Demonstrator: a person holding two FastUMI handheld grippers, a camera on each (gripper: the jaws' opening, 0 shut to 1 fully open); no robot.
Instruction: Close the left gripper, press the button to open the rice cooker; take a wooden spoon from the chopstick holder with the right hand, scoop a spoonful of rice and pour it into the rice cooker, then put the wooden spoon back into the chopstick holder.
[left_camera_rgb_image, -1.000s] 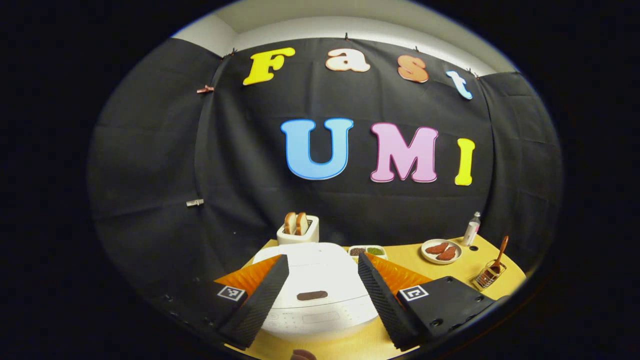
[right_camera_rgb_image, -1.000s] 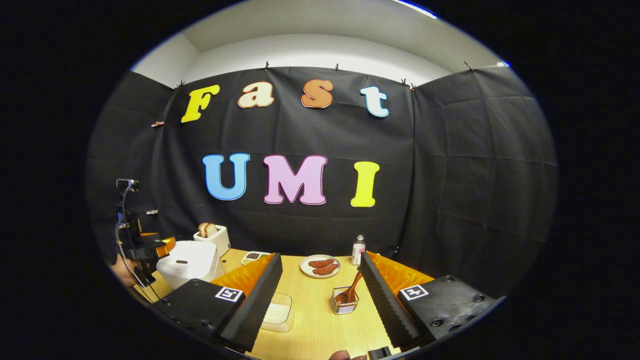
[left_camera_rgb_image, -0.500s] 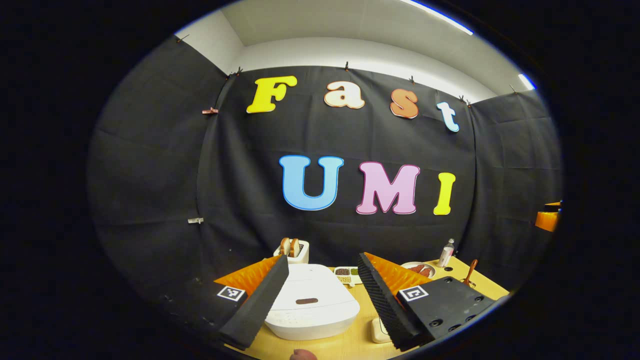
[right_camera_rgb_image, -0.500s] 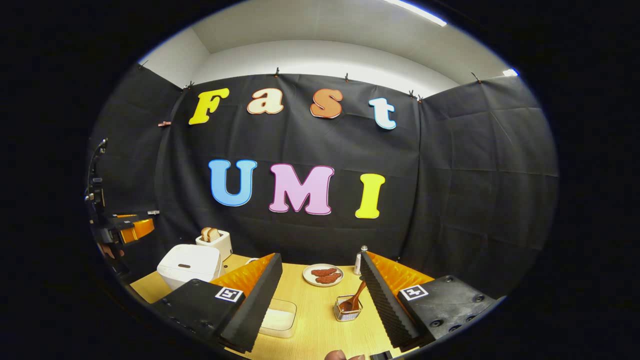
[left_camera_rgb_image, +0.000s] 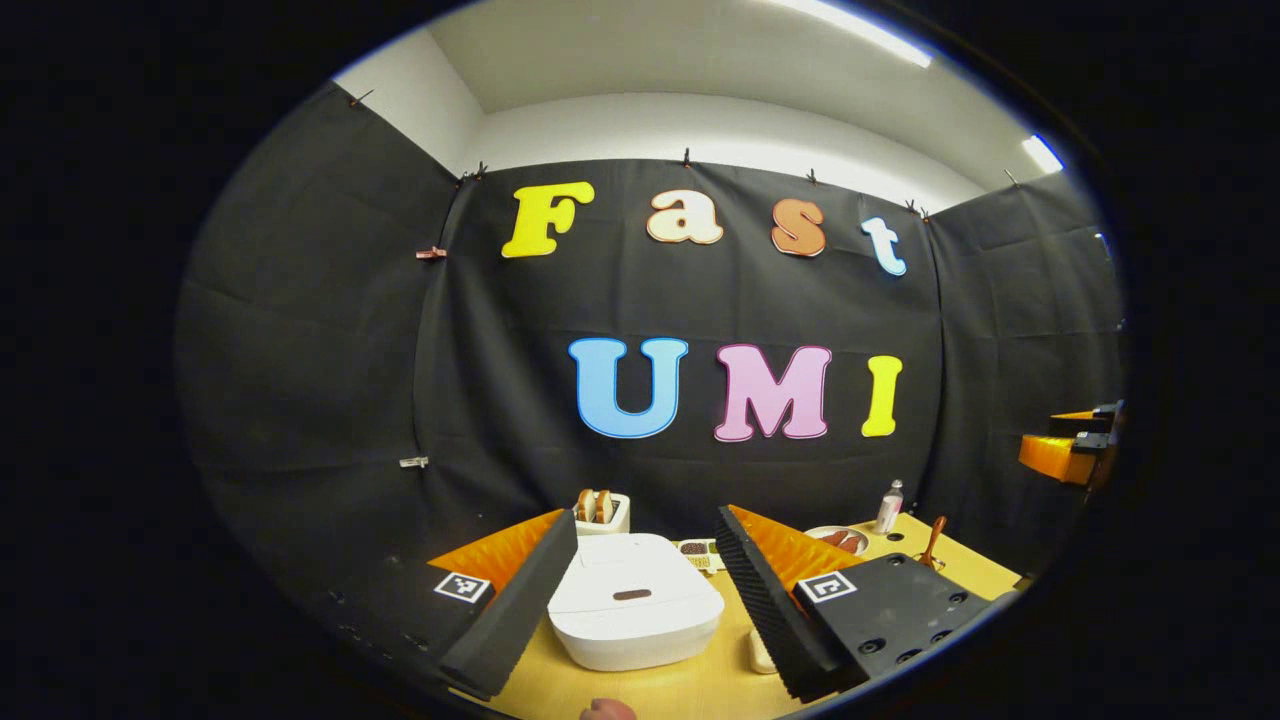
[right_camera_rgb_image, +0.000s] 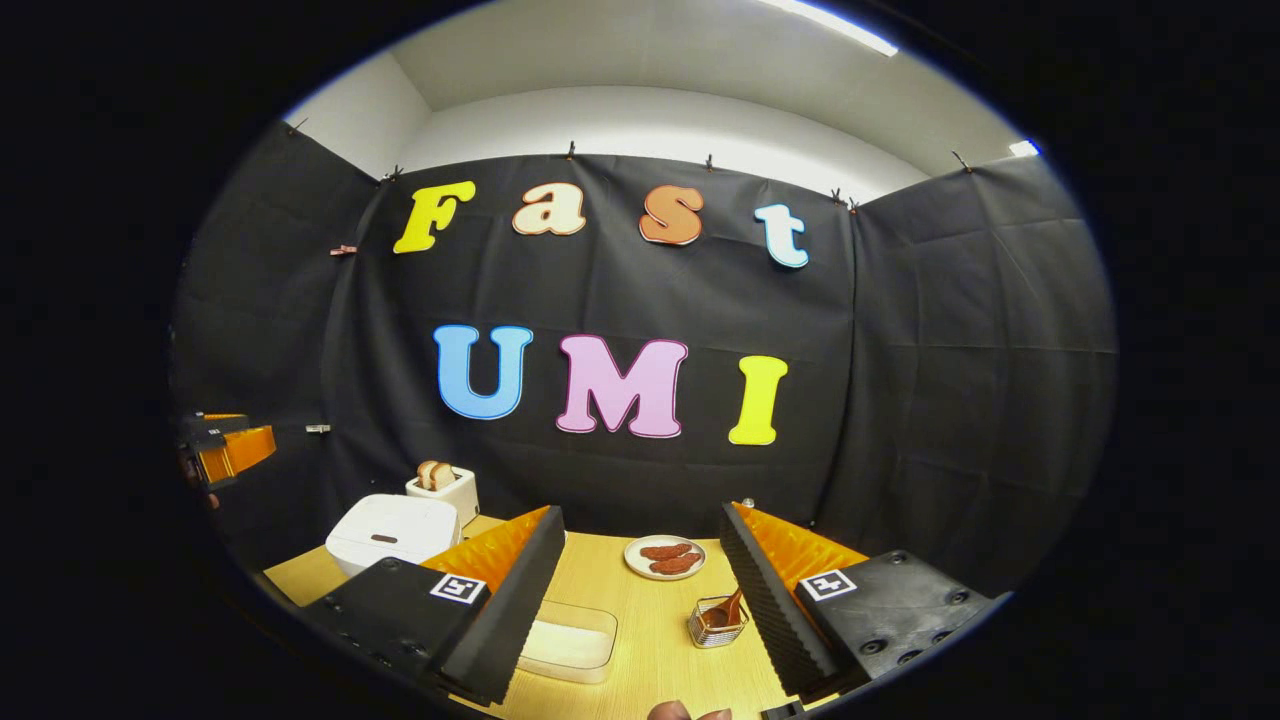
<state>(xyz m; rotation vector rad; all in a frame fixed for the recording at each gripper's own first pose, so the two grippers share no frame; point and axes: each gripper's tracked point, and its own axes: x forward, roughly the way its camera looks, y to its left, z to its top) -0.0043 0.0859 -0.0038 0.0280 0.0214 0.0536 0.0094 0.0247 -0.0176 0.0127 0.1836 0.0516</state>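
A: Left gripper (left_camera_rgb_image: 640, 590): jaws wide apart, holding nothing; cooker (left_camera_rgb_image: 634, 612) just beyond them on the table (left_camera_rgb_image: 690, 690), lid down; toaster (left_camera_rgb_image: 603, 512) behind it.

B: Right gripper (right_camera_rgb_image: 640, 590): also spread wide, nothing held; rice box (right_camera_rgb_image: 568, 642) nearest; then spoon (right_camera_rgb_image: 730, 610) standing in holder (right_camera_rgb_image: 712, 627); plate (right_camera_rgb_image: 664, 558) farther back.

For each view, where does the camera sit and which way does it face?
Left gripper view: rides the left gripper, facing the closed rice cooker; jaws open.
Right gripper view: rides the right gripper, facing the table, the chopstick holder just inside one jaw; jaws open.
Shared: rice cooker, toaster, plate.
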